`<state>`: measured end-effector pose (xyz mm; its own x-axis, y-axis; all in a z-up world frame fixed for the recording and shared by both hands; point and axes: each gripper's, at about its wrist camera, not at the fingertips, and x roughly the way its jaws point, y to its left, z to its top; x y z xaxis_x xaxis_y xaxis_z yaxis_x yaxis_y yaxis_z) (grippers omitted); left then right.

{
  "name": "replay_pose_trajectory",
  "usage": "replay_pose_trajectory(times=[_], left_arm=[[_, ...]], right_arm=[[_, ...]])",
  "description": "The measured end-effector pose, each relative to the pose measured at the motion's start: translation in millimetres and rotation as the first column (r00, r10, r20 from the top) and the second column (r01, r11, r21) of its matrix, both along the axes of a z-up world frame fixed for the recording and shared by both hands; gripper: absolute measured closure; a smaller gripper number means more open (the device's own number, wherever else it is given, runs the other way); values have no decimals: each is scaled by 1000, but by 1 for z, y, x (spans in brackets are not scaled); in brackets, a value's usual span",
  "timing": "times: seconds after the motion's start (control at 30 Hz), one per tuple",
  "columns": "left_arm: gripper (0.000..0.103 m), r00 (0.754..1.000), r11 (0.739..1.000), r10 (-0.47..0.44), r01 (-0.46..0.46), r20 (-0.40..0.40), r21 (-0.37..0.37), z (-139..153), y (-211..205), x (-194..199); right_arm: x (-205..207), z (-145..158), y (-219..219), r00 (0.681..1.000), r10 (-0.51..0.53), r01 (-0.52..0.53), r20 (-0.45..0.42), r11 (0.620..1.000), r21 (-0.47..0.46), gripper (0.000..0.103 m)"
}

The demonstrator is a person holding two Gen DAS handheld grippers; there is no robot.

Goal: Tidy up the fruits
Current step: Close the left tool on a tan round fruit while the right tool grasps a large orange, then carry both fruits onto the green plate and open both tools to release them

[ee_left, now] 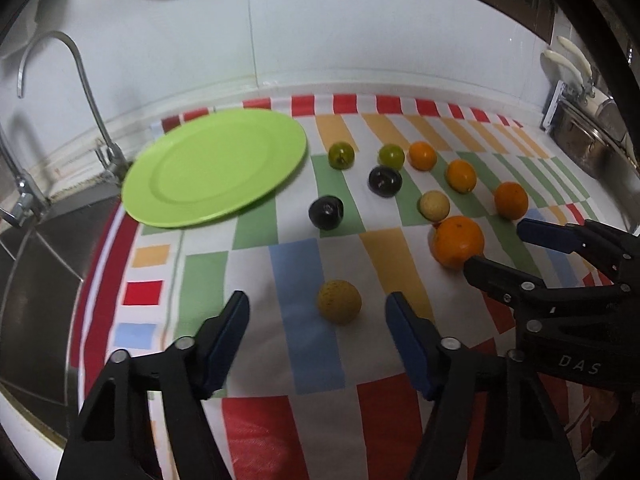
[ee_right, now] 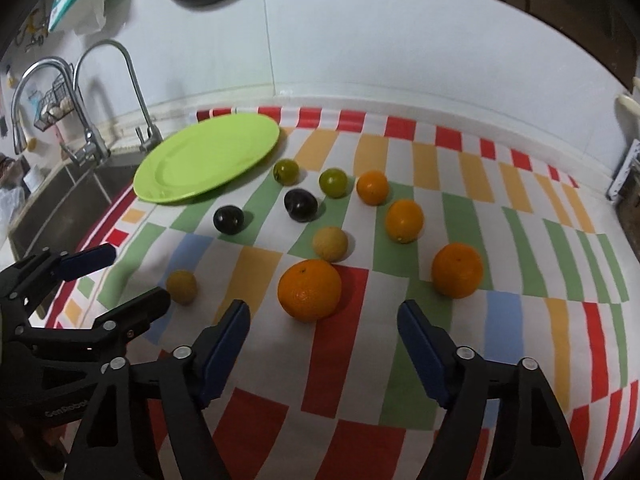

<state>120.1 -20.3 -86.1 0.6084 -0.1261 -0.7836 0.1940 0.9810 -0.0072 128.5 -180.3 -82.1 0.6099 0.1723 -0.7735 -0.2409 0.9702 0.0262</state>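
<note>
A green plate [ee_left: 212, 168] [ee_right: 208, 158] lies at the back left of a striped cloth. Scattered right of it are two green fruits [ee_left: 341, 155] [ee_right: 333, 182], two dark plums [ee_left: 326, 212] [ee_right: 228, 220], two tan round fruits [ee_left: 339, 301] [ee_right: 329, 243] and several oranges [ee_left: 458, 242] [ee_right: 310, 290]. My left gripper [ee_left: 318, 312] is open and empty, a tan fruit between and just ahead of its fingertips. My right gripper [ee_right: 324, 316] is open and empty, just short of the large orange. Each gripper also shows in the other view: the right [ee_left: 496, 246], the left [ee_right: 124, 274].
A steel sink [ee_right: 80, 192] with curved faucets [ee_left: 86, 92] lies left of the cloth [ee_left: 304, 280]. A white tiled wall runs behind. Steel pots [ee_left: 588, 140] stand at the back right. The counter's front edge is near the grippers.
</note>
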Motion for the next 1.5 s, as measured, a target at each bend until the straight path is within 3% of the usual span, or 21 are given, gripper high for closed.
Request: replay_pose_trajectory(times=[0.23, 0.77, 1.17, 1.5], left_arm=[[53, 999, 999, -35, 34, -35, -12, -11, -6, 12], [77, 996, 998, -57, 55, -74, -35, -21, -11, 21], [77, 998, 997, -43, 41, -36, -61, -7, -4, 15], [77, 999, 998, 8, -5, 47, -63, 23, 15, 11]], right_arm=[[11, -15, 6, 999, 29, -30, -42, 999, -16, 38], [17, -25, 17, 996, 76, -77, -46, 996, -33, 58], [14, -22, 18, 996, 90, -91, -25, 996, -19, 61], [13, 7, 31, 989, 134, -134, 58, 991, 0, 61]])
